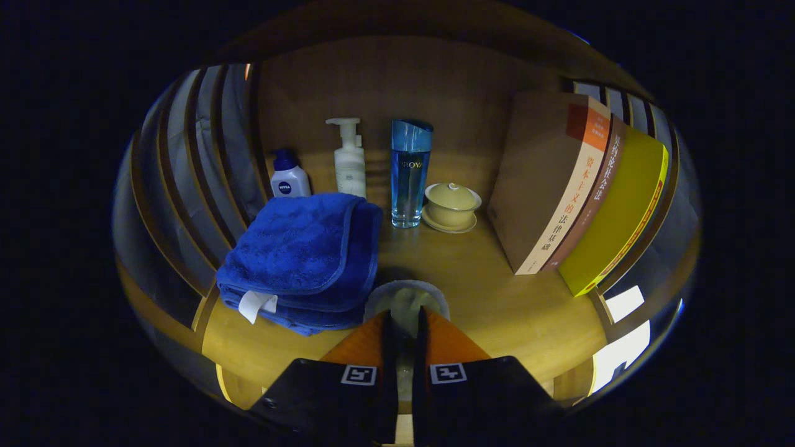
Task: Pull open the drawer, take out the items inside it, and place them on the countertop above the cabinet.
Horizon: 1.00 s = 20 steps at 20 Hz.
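Observation:
My gripper (405, 315) has its two fingers (372, 338) almost together, pinching the near rim of a pale translucent round container (407, 297). The container is low over the wooden countertop (497, 298), right beside a folded blue towel (304, 257). I cannot tell whether it rests on the wood or hangs just above it. What it holds is unclear.
Beyond the fingers stand a small blue-capped lotion bottle (289, 177), a white pump bottle (349, 158), a tall blue glass bottle (410, 174) and a lidded yellow-green cup on a saucer (451, 207). Leaning books (577, 186) stand to the right. Slatted walls (186, 161) close in both sides.

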Motion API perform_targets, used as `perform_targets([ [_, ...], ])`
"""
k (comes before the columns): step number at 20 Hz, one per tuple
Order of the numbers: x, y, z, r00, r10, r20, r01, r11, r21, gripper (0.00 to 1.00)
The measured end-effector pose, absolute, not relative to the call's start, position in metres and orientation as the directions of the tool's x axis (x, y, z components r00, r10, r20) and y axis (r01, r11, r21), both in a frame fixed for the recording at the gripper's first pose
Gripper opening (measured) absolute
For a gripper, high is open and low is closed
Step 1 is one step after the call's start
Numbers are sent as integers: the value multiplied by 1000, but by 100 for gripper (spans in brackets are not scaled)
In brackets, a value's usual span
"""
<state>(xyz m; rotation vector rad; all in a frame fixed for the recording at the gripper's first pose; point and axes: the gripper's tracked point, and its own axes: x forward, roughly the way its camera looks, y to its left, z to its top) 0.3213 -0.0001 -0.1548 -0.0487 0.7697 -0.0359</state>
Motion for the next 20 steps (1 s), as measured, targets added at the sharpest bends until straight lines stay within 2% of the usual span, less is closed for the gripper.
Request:
perform_targets([
  [3, 317, -6, -155, 712, -69, -699, 37, 997, -61, 23],
  [8, 310, -2, -156, 707, -72, -704, 8, 996, -93, 24],
  [12, 307, 1, -157, 695, -60, -717, 2, 997, -82, 31],
  [13, 305, 4, -158, 694, -52, -718, -2, 997, -75, 45],
  [15, 305, 4, -155, 700, -51, -713, -1, 997, -72, 59],
  [16, 303, 5, -154, 701, -48, -712, -4, 997, -71, 63],
  [20, 300, 5, -148, 706, -43, -707, -1, 998, -62, 92],
])
